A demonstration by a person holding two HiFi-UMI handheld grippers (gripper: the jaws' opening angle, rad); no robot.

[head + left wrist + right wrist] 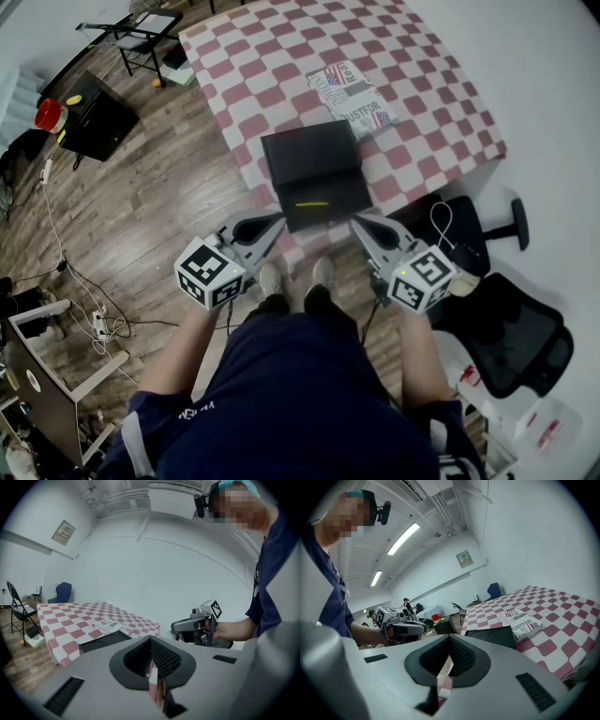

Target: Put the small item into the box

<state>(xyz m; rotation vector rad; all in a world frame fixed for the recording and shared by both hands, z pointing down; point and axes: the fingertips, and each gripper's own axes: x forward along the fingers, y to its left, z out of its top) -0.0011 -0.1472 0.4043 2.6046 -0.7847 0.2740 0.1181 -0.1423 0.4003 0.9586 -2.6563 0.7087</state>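
Note:
A black box (314, 173) lies open at the near edge of the checkered table (422, 141). A thin yellow item (311, 203) shows on its near half. Whether that item lies inside the box I cannot tell. My left gripper (278, 217) hangs just off the box's near left corner, jaws shut and empty. Off the near right corner my right gripper (356, 221) is also shut, holding nothing. In the left gripper view the shut tips (150, 639) face the box (105, 640) and the right gripper (197, 625). The right gripper view shows its own closed tips (450, 638), the box (494, 634) and the left gripper (401, 627).
A printed pack (352, 94) lies on the table behind the box. A black office chair (511, 328) stands at the right. Far left are a black cabinet (94, 112), a folding chair (141, 33) and cables on the wooden floor. My shoes (295, 277) are at the table's edge.

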